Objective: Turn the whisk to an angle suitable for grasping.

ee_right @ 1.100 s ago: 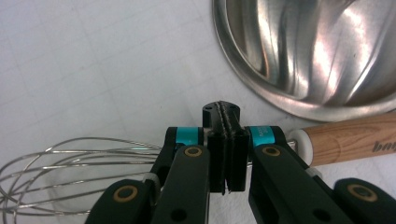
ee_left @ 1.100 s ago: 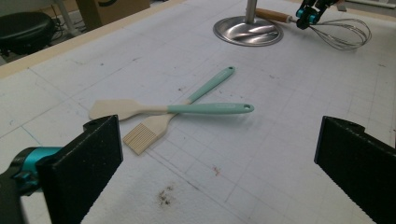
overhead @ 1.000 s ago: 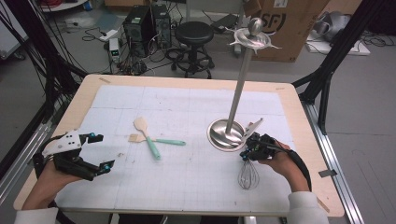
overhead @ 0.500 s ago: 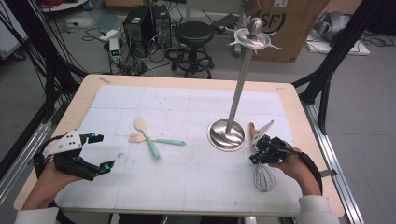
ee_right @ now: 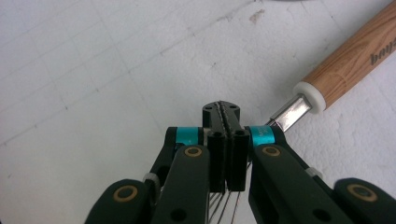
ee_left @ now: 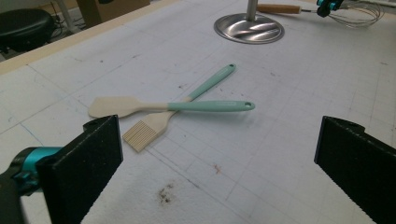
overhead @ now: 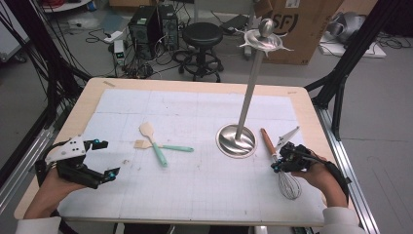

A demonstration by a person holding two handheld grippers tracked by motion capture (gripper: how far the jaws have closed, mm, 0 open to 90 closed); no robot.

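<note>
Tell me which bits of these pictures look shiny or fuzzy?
High view: the steel stand base catches glare. Left tongs view: the near black pads are fuzzy, the teal spatula sharp. Right tongs view: the whisk handle looks slightly soft.

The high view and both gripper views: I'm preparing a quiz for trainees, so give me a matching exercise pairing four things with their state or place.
Things:
1. wire whisk with a wooden handle
2. cream spatula with a teal handle
3. left gripper
4. steel stand with a round base

States or places:
A. jaws wide apart, nothing between them
B. upright on the white mat
C. wires clamped in the shut right gripper
D. lying crossed with a teal-handled pastry brush

Pairs: 1-C, 2-D, 3-A, 4-B
</note>
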